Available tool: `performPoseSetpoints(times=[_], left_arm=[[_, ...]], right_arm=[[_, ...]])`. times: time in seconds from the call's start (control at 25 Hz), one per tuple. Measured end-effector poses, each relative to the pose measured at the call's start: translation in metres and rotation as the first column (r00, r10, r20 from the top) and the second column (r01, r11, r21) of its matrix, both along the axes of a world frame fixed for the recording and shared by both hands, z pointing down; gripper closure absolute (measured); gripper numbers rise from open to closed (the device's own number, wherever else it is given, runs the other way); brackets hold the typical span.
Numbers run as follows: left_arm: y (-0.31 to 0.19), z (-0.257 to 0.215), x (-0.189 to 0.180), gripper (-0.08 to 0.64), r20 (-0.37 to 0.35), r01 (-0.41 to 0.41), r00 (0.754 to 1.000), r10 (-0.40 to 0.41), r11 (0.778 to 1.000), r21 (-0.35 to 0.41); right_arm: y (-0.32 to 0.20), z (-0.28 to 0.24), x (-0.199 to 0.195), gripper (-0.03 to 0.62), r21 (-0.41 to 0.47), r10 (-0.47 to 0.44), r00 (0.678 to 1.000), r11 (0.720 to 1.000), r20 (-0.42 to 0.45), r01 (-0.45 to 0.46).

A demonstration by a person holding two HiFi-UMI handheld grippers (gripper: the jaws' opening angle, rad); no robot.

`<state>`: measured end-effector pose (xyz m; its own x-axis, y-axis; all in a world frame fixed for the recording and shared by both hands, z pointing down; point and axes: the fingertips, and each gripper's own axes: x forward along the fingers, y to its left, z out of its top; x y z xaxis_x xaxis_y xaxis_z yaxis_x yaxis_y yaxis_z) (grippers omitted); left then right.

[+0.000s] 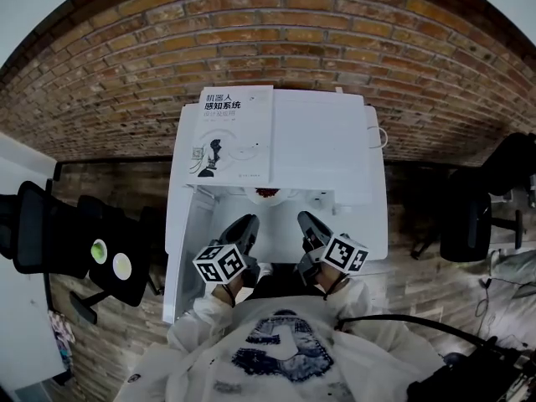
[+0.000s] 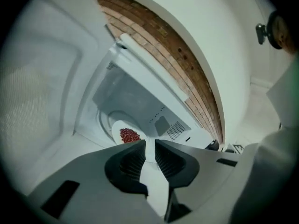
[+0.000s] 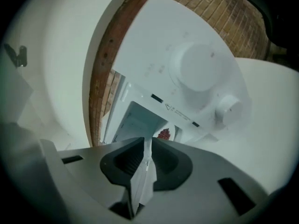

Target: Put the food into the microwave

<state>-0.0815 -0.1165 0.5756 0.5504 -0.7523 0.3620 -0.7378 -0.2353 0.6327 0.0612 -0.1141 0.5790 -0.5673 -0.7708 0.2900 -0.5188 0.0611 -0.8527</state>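
The white microwave (image 1: pixel 335 153) stands with its door (image 1: pixel 186 241) swung open to the left. Inside it, a white plate of red food (image 1: pixel 266 193) rests on the turntable. The plate of red food (image 2: pixel 127 134) lies just beyond the left jaw tips, and the red food (image 3: pixel 164 134) peeks out behind the right jaws. My left gripper (image 1: pixel 247 222) and right gripper (image 1: pixel 306 218) hang side by side in front of the opening, both outside the cavity. The left gripper (image 2: pixel 150 142) is open with a narrow gap and nothing in it. A slim gap also shows in the right gripper (image 3: pixel 148 140), which holds nothing.
A large book (image 1: pixel 226 132) lies on top of the microwave. Two round knobs (image 3: pixel 198 66) sit on its control panel at the right. Black office chairs stand to the left (image 1: pixel 50 233) and right (image 1: pixel 465 224). A brick wall (image 1: pixel 276 32) is behind.
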Motion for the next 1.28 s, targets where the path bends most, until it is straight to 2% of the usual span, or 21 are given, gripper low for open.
performPoseSetpoints(times=[0.12,0.24,0.4,0.56,0.76,0.84,0.92,1.28], left_arm=[[0.007,-0.030,0.006,0.522,0.144,-0.069,0.988,0.052,0.990,0.122],[0.014,-0.060,0.011,0.540,0.249,-0.135,0.965,0.077,0.965,0.224],[0.018,-0.099,0.012,0.552,0.354,-0.177,0.934,0.058,0.933,0.314],[0.022,-0.139,0.006,0.554,0.398,-0.162,0.917,-0.010,0.904,0.396],[0.023,-0.187,0.004,0.554,0.449,-0.164,0.889,-0.091,0.852,0.497],[0.021,-0.195,0.004,0.554,0.457,-0.160,0.882,-0.113,0.840,0.518],[0.019,-0.195,0.005,0.554,0.459,-0.154,0.880,-0.120,0.842,0.517],[0.020,-0.190,0.009,0.554,0.459,-0.156,0.882,-0.111,0.849,0.505]], right_arm=[[0.007,-0.026,0.006,0.552,0.093,-0.027,0.995,0.995,-0.098,0.036],[0.013,-0.054,0.012,0.565,0.189,-0.032,0.974,0.979,-0.225,0.076],[0.018,-0.097,0.024,0.575,0.321,0.034,0.911,0.941,-0.412,0.110],[0.027,-0.139,0.030,0.578,0.416,0.103,0.847,0.897,-0.521,0.147],[0.035,-0.179,0.032,0.578,0.481,0.152,0.799,0.856,-0.582,0.188],[0.036,-0.188,0.032,0.578,0.499,0.174,0.786,0.845,-0.594,0.190],[0.035,-0.190,0.030,0.578,0.503,0.182,0.779,0.843,-0.600,0.191],[0.034,-0.185,0.031,0.578,0.493,0.176,0.793,0.852,-0.584,0.174]])
